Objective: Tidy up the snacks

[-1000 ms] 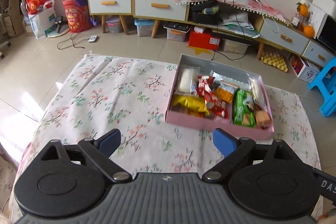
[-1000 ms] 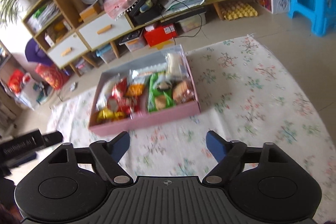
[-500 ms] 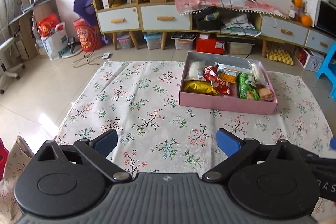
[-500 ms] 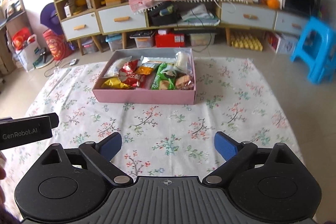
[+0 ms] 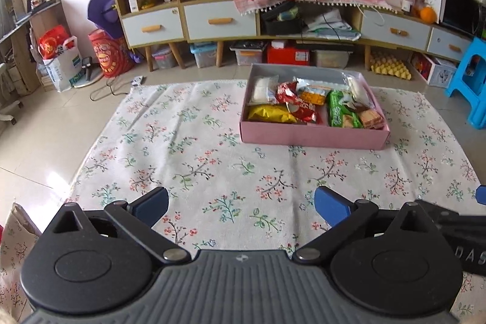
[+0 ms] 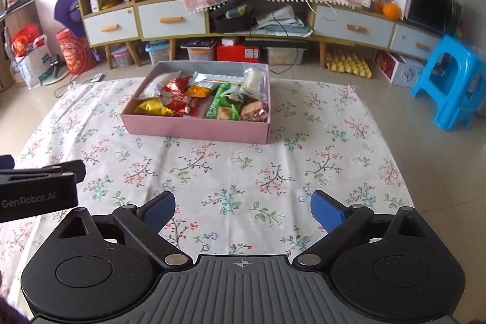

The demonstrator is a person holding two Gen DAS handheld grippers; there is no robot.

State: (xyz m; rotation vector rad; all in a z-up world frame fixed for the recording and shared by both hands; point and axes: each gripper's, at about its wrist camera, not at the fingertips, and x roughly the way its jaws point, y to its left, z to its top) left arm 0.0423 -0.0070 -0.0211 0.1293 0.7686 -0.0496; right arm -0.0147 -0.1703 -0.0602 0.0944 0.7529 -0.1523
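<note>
The box (image 5: 313, 138) near wall hides the lower ends of the front snacks, and the red packet (image 6: 176, 97) lies over its neighbours, covering parts of them. Print on every wrapper is too small to read. The left gripper (image 6: 36, 187) is cut off by the picture's left edge in the right wrist view; its fingers cannot be seen whole there. The cloth (image 5: 212, 172) runs under both tool bodies, its near edge hidden.

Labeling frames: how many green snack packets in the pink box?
1: the green packet lies in the right half of the pink box, between the red packets and the wafer pack. Others may be buried.
</note>
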